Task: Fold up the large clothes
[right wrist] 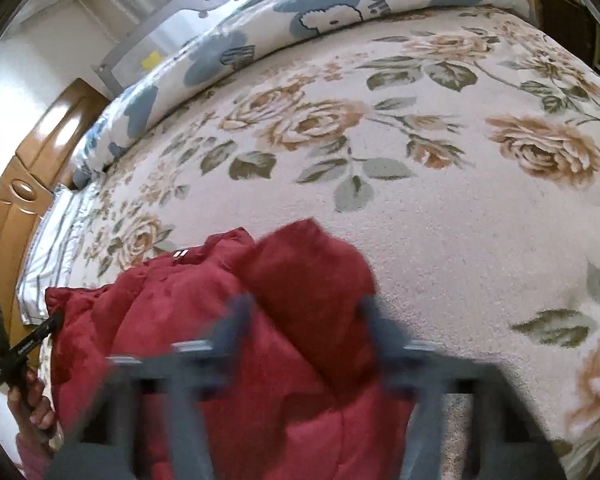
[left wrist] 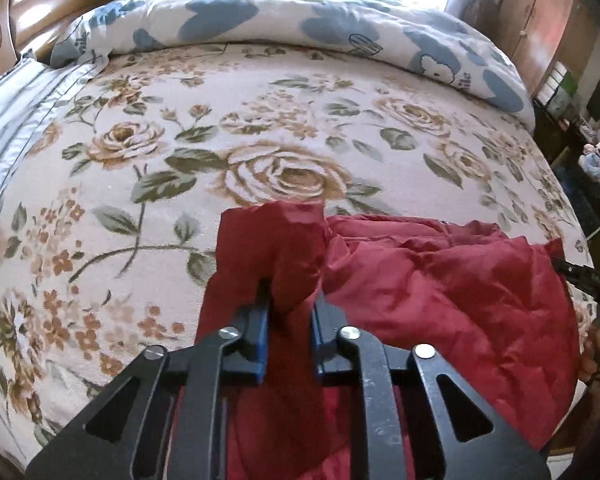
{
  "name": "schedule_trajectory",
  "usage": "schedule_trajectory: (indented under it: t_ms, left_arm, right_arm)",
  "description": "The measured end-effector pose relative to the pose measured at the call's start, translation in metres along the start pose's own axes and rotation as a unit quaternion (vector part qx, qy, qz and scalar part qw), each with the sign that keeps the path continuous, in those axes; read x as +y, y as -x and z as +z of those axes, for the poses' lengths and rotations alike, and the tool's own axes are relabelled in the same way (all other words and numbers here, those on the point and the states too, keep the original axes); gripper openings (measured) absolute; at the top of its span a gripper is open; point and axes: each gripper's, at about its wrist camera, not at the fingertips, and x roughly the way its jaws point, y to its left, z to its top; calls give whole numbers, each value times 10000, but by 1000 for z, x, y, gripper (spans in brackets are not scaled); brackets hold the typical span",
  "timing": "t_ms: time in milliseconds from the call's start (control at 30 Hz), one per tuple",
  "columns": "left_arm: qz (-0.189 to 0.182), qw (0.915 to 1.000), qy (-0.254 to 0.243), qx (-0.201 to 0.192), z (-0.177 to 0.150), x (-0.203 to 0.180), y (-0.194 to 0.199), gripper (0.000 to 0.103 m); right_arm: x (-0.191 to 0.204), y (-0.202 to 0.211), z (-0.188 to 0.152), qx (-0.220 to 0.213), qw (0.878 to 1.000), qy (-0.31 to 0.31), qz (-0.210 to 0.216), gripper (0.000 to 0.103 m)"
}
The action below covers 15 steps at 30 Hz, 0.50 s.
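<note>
A dark red padded jacket (left wrist: 440,280) lies crumpled at the near edge of a bed. My left gripper (left wrist: 290,292) is shut on a bunched-up corner of it, which stands up between the blue pads (left wrist: 260,328). In the right wrist view the same jacket (right wrist: 172,320) spreads to the left, with a small white tag near its far edge. My right gripper (right wrist: 306,308) is blurred; a raised fold of the jacket fills the space between its fingers and touches both. A person's hand (right wrist: 36,408) holds the left gripper's handle at the left rim.
The floral blanket (left wrist: 260,120) covers the bed beyond the jacket. A rolled blue-and-white duvet (left wrist: 300,20) lies along the far side. A striped pillow (left wrist: 12,100) and a wooden headboard (left wrist: 40,8) are at the left. A wardrobe (left wrist: 532,20) stands at the far right.
</note>
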Motion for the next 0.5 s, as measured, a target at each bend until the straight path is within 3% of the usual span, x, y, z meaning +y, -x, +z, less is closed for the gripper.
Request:
schedule_trajectory:
  t_ms: [67,233,333,500]
  left_arm:
    - [8,10000,23,-71,1,0,4,8]
    - [-12,9993,217,-307,18,2,11,7]
    - [62,9992,290,-260,27,4,-2,7]
    - [62,9987,475,145,29,12,-45,7]
  right_arm:
    - [6,11,-1,-292,9995,40,-65,17]
    - [20,30,12,-832,9961,84,-281,14]
    - [23,18,24,-855,9951,93,-495,13]
    - [16,-19,27,-587,9953,51,-769,13]
